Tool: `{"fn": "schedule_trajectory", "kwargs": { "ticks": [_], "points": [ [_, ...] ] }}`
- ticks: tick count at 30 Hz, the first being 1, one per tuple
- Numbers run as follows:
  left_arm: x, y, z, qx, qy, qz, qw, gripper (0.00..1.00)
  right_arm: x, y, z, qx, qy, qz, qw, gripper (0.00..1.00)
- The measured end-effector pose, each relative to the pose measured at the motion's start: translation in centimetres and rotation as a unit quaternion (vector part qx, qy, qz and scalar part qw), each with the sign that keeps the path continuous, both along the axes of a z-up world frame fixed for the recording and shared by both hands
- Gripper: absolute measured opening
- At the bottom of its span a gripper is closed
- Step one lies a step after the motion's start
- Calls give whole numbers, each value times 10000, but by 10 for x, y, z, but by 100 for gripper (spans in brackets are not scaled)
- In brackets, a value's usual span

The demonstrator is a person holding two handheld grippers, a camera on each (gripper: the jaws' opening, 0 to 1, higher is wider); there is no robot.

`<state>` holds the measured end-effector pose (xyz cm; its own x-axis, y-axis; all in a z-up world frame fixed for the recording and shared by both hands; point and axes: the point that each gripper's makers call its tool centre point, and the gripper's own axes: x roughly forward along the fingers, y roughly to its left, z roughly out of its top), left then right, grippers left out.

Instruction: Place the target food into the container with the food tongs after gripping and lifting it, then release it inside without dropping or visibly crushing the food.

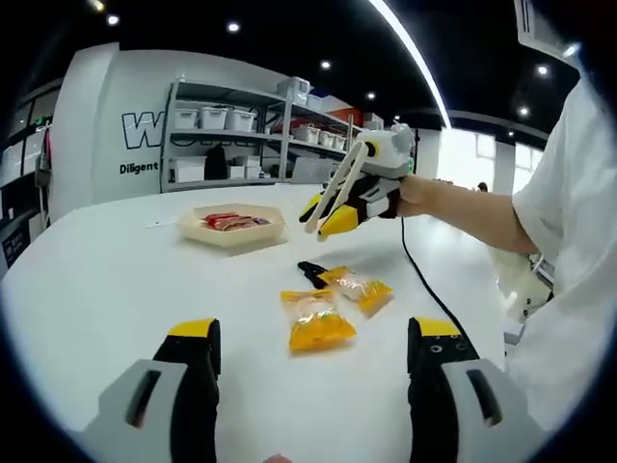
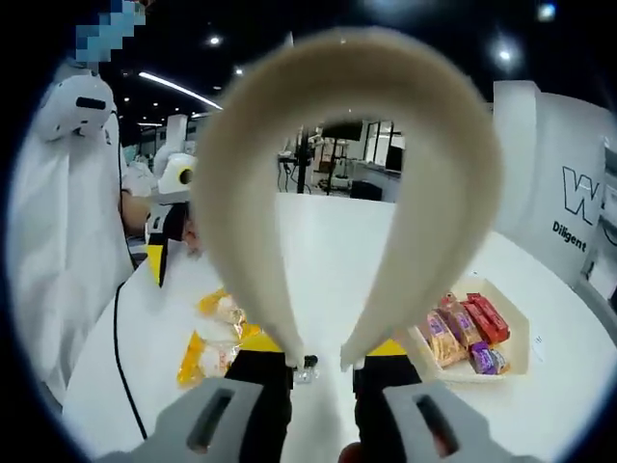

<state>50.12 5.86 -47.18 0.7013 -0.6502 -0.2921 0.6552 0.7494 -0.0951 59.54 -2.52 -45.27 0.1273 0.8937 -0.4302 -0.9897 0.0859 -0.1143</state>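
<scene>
**Tongs held above the table, two food packets lying loose**

In the left gripper view, the left gripper (image 1: 314,359) rises from the bottom with its yellow-tipped jaws wide apart and nothing between them, over the white table (image 1: 116,280). Ahead of it lie two yellow snack packets: a nearer one (image 1: 316,322) and a farther one (image 1: 359,287), close beside each other. A small black object (image 1: 310,272) rests just beside the farther packet; what it is cannot be told at this size.

Farther back on the table sits a shallow beige container (image 1: 231,231) with red-wrapped snacks (image 1: 228,221) already inside. It stands well apart from the two packets.

The right gripper (image 1: 330,216) hangs in the air above the packets, held in a person's hand (image 1: 416,196), and carries cream food tongs (image 1: 339,185) slanting upward. A black cable (image 1: 424,282) trails from it across the table.

In the right gripper view, the right gripper's jaws are clamped on the two arms of the tongs, whose looped end (image 2: 347,106) arches large across the picture. The tong arms look nearly drawn together near the jaws, though the tips themselves are hidden. The container shows to the right, the packets to the left.
</scene>
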Motion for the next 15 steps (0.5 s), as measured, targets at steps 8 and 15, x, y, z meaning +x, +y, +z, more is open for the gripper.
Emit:
{"fn": "schedule_trajectory", "kwargs": {
  "ticks": [8, 15],
  "points": [
    [0, -1, -1, -11, 21, -8, 10000, 79, -12, 1, -10, -103, 21, 117, 9999, 18],
    [0, -3, -2, -16, 32, -29, 10000, 79, -18, 1, -20, -234, 4, 186, 9996, 18]
  ]
}}
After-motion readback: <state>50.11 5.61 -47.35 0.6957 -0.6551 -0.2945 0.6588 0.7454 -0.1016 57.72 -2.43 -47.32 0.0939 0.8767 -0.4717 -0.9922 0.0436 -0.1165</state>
